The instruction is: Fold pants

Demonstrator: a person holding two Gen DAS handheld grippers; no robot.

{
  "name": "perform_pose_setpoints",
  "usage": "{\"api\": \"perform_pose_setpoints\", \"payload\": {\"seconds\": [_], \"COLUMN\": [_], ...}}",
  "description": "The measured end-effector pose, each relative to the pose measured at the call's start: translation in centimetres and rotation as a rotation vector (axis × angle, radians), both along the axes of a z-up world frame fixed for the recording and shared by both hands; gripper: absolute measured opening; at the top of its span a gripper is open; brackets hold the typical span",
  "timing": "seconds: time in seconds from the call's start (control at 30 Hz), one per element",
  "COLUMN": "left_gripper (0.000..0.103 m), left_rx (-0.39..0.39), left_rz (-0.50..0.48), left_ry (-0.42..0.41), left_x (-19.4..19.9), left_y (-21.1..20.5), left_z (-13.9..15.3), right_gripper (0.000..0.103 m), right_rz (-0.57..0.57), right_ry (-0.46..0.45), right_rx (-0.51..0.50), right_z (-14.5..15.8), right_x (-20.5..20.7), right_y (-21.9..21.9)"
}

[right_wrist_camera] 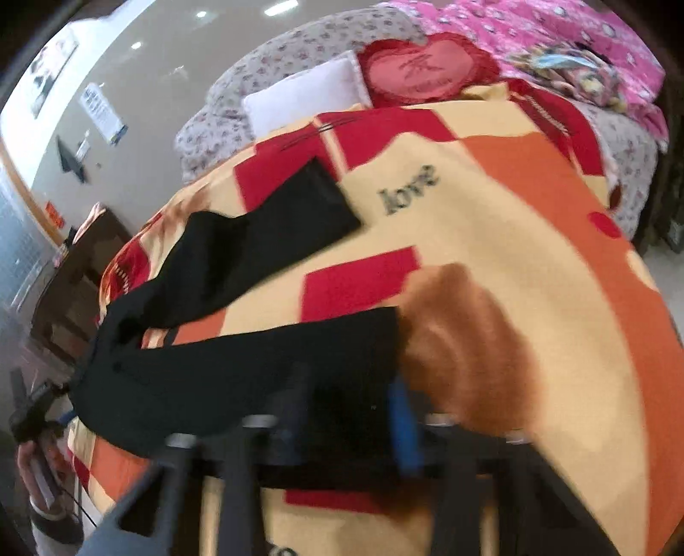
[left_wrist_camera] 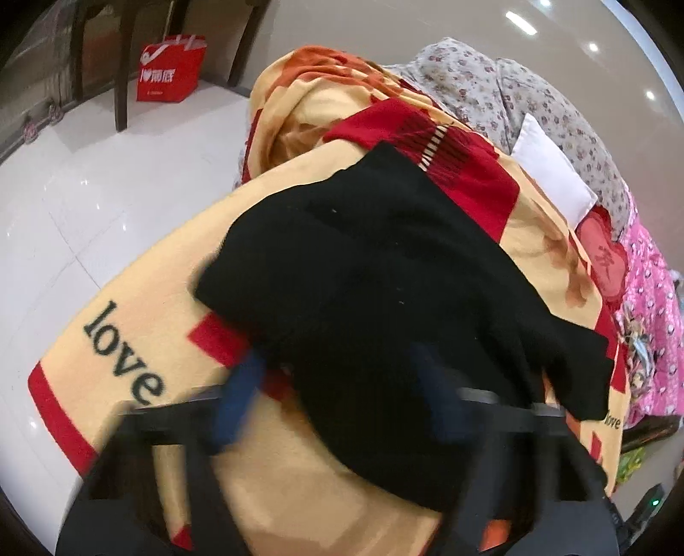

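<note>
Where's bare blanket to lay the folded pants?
Free: blanket right of the pants, between the "love" print and the brown patch. Crowded: far end, with white pillow, heart cushion, pink bedding.

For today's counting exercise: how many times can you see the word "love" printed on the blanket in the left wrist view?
2. One "love" lies at the blanket's left edge near the floor; another sits at the right, beside the black pants. The pants may hide more.

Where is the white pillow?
In the left wrist view the white pillow lies upper right, between the flowery quilt and the yellow-red blanket.
</note>
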State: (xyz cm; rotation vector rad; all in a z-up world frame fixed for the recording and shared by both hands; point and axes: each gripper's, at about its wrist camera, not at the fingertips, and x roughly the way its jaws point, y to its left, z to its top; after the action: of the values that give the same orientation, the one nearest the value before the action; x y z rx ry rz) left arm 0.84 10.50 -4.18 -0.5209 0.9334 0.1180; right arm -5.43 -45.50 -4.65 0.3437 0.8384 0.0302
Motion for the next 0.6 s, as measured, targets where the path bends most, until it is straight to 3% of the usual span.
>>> {"api": "perform_pose_setpoints", "payload": {"seconds": [0.03,0.13,0.2,0.23,0.27,0.33,0.4,0.5,0.53,0.6], "left_gripper": [0.015,0.012,0.012,0.012,0.012,0.012,0.012,0.017,0.018,0.022], "left_rx": [-0.009,-0.002,-0.008,0.014,0.042,0.072,0.072,0.072,0.079,0.112], "left_rz": [-0.027,-0.06,-0.081,-0.079,-0.079,-0.083,-0.077,-0.07,-0.063,-0.056], "left_ry": [0.011,-0.022,-0.049,-0.064,-0.065,-0.035,0.019,0.022,0.017,0.005], "left_x": [0.2,-1.2,-2.5,-3.2,-3.5,-3.2,-2.6,-2.8,-3.0,-3.3], "left_y": [-0.3,-0.7,-0.7,-0.7,-0.8,-0.9,-0.6,-0.4,-0.3,-0.3], "left_z": [0.0,1.4,2.5,3.0,3.1,2.3,0.9,0.9,1.3,2.4], "right_gripper": [0.012,0.01,0.004,0.002,0.002,0.002,0.002,0.004,0.009,0.028], "right_rz": [0.004,-0.008,-0.037,-0.067,-0.076,-0.071,-0.08,-0.019,0.022,0.084], "right_ry": [-0.009,-0.061,-0.076,-0.08,-0.085,-0.085,-0.071,-0.078,-0.082,-0.079], "right_rx": [-0.025,-0.061,-0.148,-0.239,-0.255,-0.176,-0.17,-0.098,-0.076,-0.057], "right_z": [0.1,1.8,3.3,4.2,4.6,4.3,3.7,3.6,3.6,3.6], "right_x": [0.1,-0.2,-0.5,-0.7,-0.9,-0.7,-0.5,-0.3,-0.2,0.1], "right_y": [0.2,-0.2,-0.4,-0.5,-0.8,-2.1,-2.1,-0.8,0.2,2.0]}}
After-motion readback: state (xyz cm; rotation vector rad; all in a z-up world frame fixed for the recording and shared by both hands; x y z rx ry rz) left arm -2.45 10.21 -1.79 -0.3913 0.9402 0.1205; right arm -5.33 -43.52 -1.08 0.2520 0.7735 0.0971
